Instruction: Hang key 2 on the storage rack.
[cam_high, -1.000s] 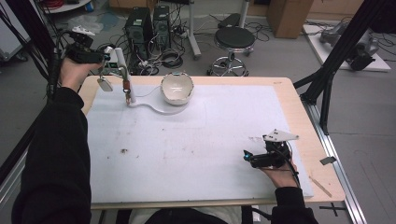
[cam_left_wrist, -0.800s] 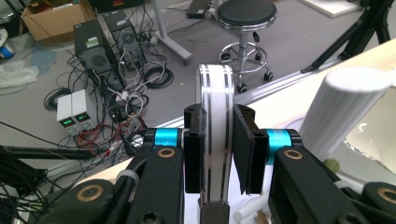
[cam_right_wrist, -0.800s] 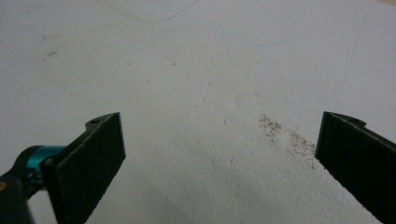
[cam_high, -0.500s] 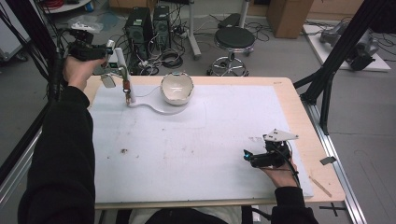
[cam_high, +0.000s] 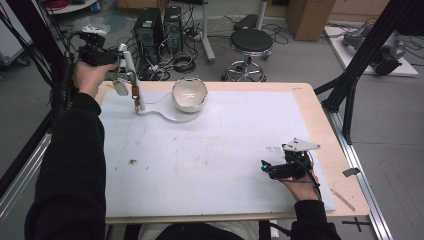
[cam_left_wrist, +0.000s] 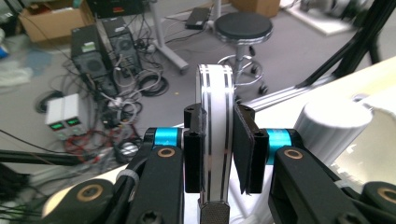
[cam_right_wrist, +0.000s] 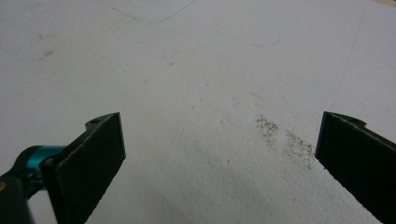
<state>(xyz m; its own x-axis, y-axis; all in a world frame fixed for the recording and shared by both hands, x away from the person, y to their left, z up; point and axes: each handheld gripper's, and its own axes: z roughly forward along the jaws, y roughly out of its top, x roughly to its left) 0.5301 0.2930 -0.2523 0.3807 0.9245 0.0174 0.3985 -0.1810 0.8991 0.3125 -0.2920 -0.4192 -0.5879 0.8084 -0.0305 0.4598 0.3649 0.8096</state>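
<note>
L tongs (cam_left_wrist: 217, 154) clamped on upright white handle (cam_left_wrist: 215, 140) at bench's far-left corner, bowl (cam_high: 189, 94) just beside; R tongs (cam_right_wrist: 219, 163) apart, near-right edge.

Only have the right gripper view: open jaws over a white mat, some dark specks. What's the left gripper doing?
Observer: The left gripper is shut on a white striped bar, which sits edge-on between its pads.
Operator: Where on the table?
Observer: At the far left corner in the high view. The left hand is raised at the table's edge.
Operator: Anything near it?
Observer: A white bowl sits just right of the bar, at the far edge of the mat.
Operator: And where's mine?
Observer: The right gripper is low over the mat's near right corner and points left.
</note>
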